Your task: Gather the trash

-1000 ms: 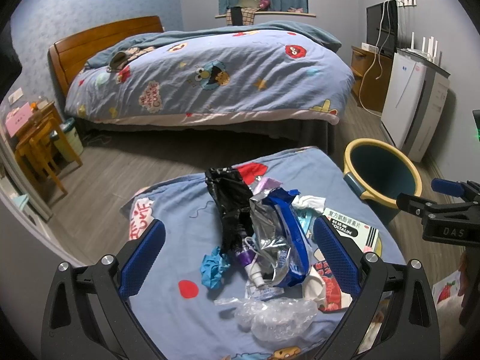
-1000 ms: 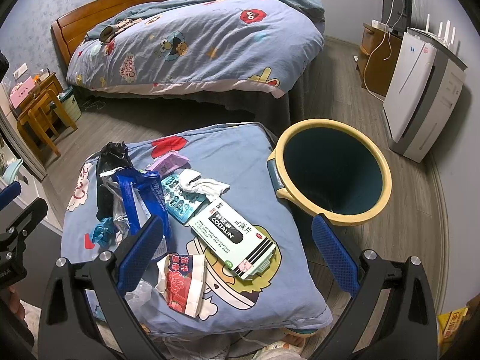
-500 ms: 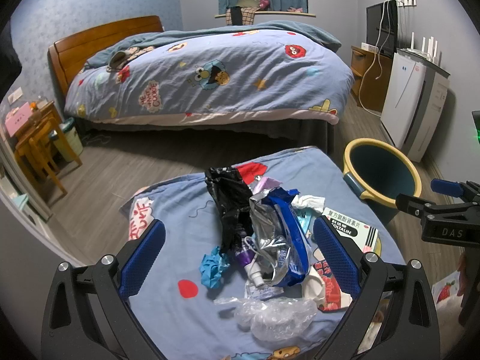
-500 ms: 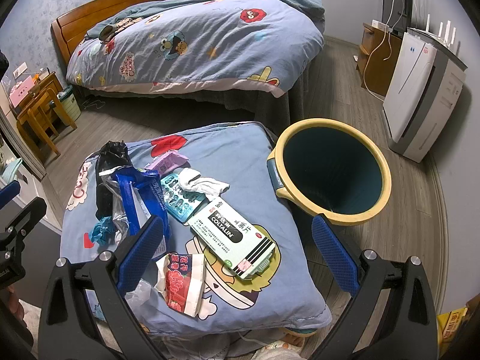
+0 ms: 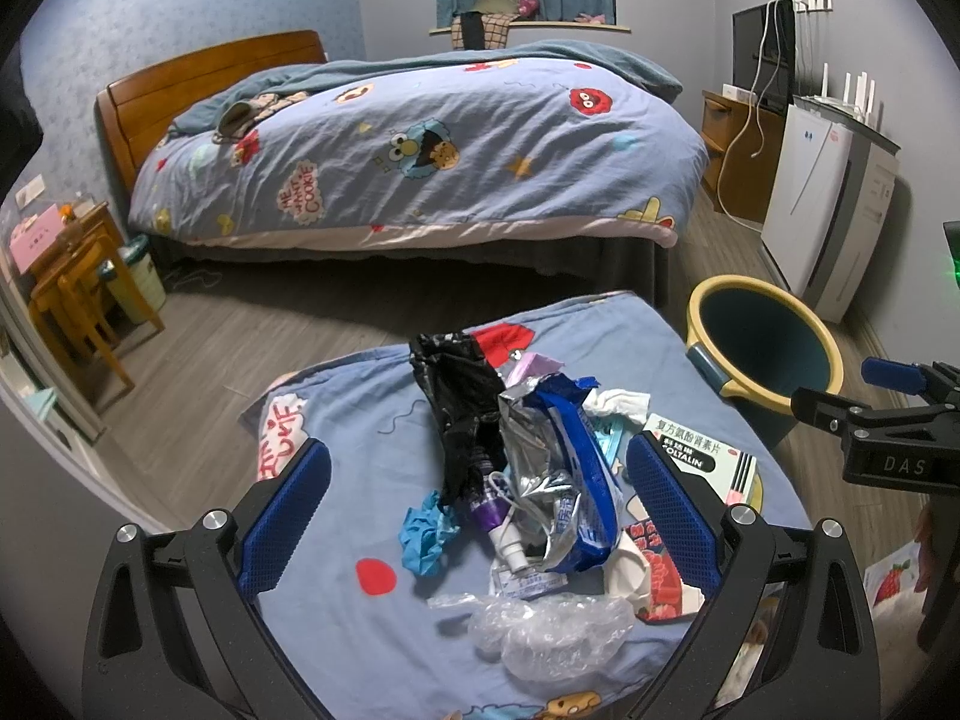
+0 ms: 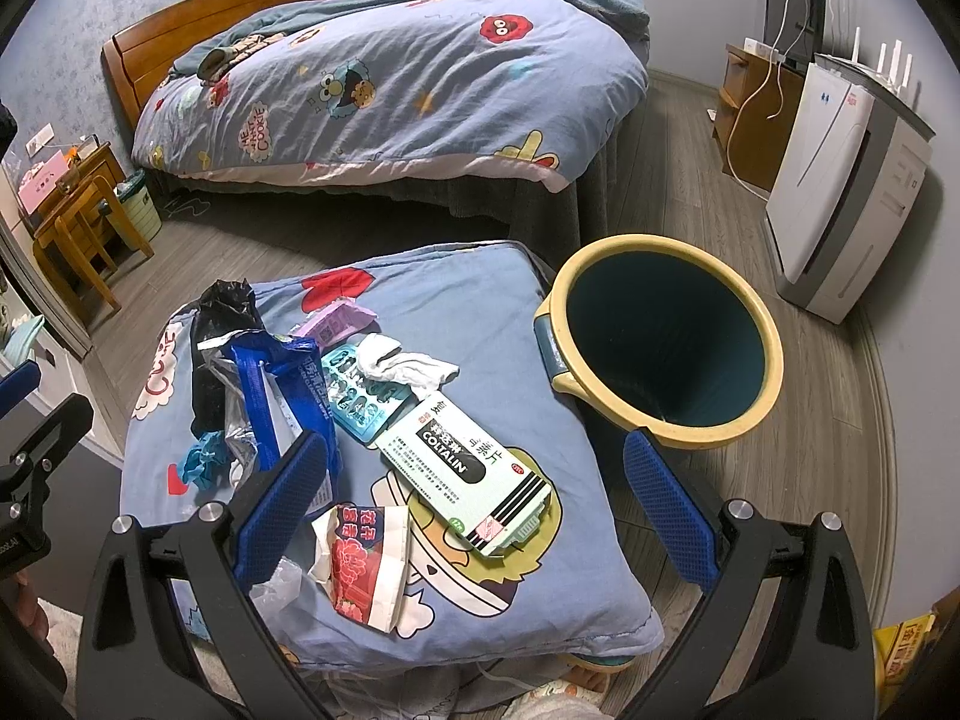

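Both tongs, left (image 5: 474, 513) and right (image 6: 477, 501), gape empty above trash whose blister pack (image 6: 354, 387) lies half-buried

Dim, bluish indoor light is spreading evenly, shadows are pooling under the bed (image 5: 420, 150), and fisheye edges are bending and darkening.

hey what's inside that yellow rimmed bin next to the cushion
The bin looks empty: the right wrist view shows only bare dark walls. The bottom is in shadow and its near rim covers part of it, so something small could be hidden there.
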Available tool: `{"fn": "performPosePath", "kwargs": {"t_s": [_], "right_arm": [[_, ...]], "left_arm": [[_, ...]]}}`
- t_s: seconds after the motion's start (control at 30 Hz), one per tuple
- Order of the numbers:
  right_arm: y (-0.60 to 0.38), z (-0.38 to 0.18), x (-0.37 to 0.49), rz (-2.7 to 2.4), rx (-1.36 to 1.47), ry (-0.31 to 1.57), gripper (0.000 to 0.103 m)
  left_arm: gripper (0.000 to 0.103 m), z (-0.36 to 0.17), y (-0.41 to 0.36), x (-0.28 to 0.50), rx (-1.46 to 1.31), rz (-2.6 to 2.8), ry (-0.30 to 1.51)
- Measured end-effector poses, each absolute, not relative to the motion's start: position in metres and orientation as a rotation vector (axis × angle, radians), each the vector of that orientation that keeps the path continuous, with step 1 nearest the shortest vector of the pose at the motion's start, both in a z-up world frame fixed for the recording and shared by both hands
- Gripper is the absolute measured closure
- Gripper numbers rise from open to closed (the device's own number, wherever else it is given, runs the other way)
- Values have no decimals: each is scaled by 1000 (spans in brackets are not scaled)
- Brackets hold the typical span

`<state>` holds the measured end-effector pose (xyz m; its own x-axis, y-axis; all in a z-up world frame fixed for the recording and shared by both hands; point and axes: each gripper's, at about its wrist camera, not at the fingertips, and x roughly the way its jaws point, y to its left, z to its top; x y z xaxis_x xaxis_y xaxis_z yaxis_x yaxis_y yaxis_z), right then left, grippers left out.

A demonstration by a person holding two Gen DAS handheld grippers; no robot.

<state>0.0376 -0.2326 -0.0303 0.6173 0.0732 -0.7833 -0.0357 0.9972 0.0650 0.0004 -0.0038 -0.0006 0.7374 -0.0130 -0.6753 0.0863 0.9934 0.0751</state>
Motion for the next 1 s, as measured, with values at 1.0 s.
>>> {"fn": "performPosePath", "kwargs": {"t_s": [1.0], "right_arm": [[-245,-61,82,209,-177,934,6]], "left_arm": [[5,-30,-17,26,117,-90,782]]}}
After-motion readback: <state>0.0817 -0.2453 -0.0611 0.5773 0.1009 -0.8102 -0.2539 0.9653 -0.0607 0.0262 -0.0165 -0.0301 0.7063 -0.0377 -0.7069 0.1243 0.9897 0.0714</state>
